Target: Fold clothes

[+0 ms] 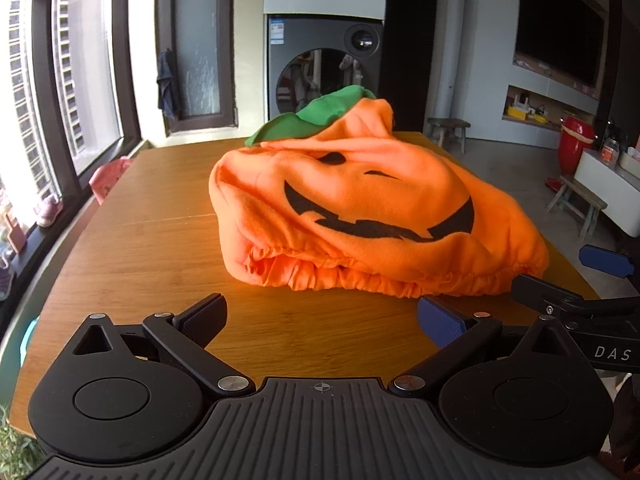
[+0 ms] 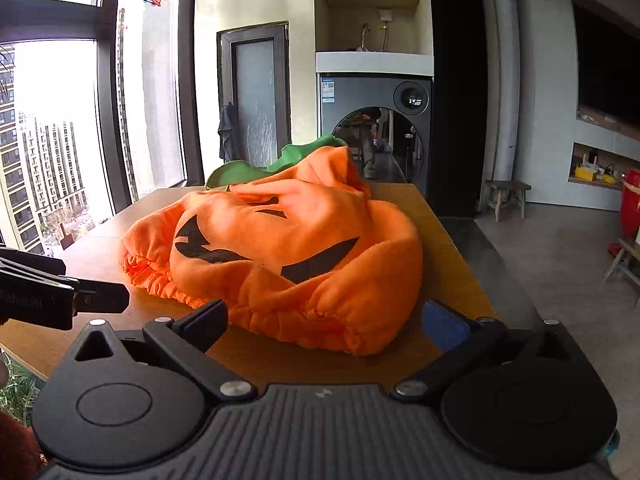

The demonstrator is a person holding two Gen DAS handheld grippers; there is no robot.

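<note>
Both tools wide apart, empty | left tool [image 1: 320,314] | right tool [image 2: 326,318] near pumpkin costume [image 2: 280,248]

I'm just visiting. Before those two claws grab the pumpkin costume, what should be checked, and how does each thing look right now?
1. Left gripper open: ok, jaws wide apart.
2. Right gripper open: ok.
3. Both empty: ok, nothing between the fingers.
4. Costume lying flat: not ok, it sits bunched in a heap.
5. Gathered hem within reach: ok, it faces both grippers.
6. Bare table to spread it on: ok on the left; the far side is hidden.
</note>
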